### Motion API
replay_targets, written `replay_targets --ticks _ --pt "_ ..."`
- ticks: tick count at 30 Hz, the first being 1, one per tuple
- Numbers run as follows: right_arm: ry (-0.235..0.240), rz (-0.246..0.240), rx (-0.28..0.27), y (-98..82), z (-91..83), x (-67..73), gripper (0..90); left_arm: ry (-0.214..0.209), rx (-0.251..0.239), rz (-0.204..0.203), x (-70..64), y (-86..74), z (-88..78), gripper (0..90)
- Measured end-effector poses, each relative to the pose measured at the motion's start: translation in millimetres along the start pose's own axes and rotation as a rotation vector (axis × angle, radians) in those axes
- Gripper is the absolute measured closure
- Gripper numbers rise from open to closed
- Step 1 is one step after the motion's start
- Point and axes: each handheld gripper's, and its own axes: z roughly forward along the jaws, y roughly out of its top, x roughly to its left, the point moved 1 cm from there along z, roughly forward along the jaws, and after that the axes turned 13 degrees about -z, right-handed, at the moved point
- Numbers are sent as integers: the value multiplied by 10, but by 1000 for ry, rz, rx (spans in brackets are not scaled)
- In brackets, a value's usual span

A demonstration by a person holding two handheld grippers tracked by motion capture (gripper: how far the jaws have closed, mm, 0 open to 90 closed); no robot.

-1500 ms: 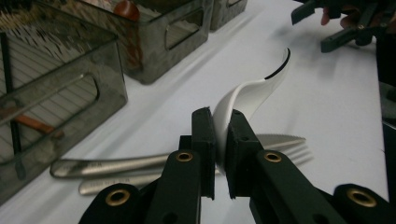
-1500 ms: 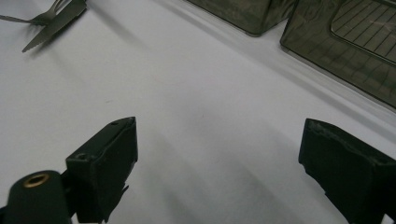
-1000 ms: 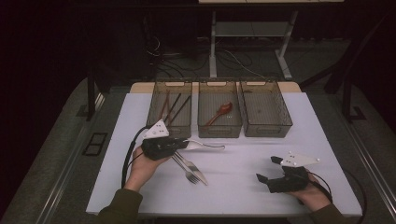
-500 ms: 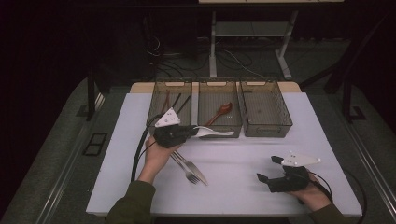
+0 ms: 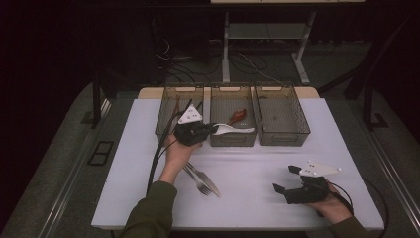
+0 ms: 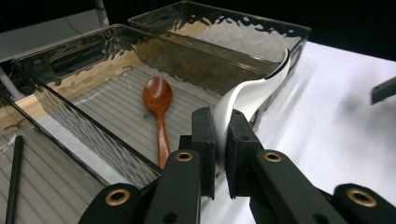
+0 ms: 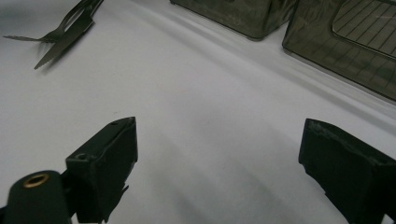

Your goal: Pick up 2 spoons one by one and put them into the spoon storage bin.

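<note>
My left gripper point(image 5: 213, 130) is shut on the handle of a white spoon point(image 5: 235, 130). The spoon juts out over the front wall of the middle bin point(image 5: 233, 141). In the left gripper view the pads point(image 6: 204, 140) pinch the white spoon point(image 6: 261, 88) on edge, its bowl curving up. A reddish wooden spoon point(image 6: 158, 95) lies inside that bin point(image 6: 93, 135). My right gripper point(image 5: 286, 179) rests low on the white table at the front right, jaws wide apart with nothing between them point(image 7: 219, 158).
A fork and a knife point(image 5: 200, 179) lie side by side on the white table point(image 5: 257, 163) near the front left. The left bin point(image 5: 163, 126) holds black chopsticks point(image 6: 16, 172). The right bin point(image 5: 285, 136) stands beside the middle one.
My left gripper has carried the white spoon away from the person and to the right, from beside the fork and knife up to the middle bin's front wall. The right gripper has stayed put.
</note>
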Motion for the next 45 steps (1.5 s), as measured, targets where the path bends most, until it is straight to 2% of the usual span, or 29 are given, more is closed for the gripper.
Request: replay_targets --ticks 3,8,12,15,19,23,27,32,36,41,45 --pt "-1 -2 -3 -3 -3 -4 120 18 9 11 37 24 81 835" --pt "-3 1 -1 -9 -8 -14 119 37 16 -6 94 44 177 835" --pt "-4 4 -2 -10 -11 -17 119 63 51 -3 101 27 266 835" --pt "-5 4 -2 -9 -12 -16 119 58 58 -39 124 5 305 828" --pt "-4 2 -2 -9 -15 -15 120 66 27 -44 104 11 305 743" --pt "-4 2 -3 -9 -16 -15 119 42 3 -49 67 41 263 696" --pt "-5 -2 -3 -7 -14 -14 119 32 7 -39 37 46 200 665" --pt "-7 -5 -3 -5 -16 -15 119 14 12 -36 -43 17 17 647" --pt "-7 -6 -4 -4 -23 -15 119 -1 26 -20 -75 -29 -163 783" --pt "-7 -6 -4 0 -21 -9 119 1 54 -19 -75 -143 -331 882" --pt "-9 -5 -5 1 -23 -11 119 9 77 -11 -71 -218 -436 894"
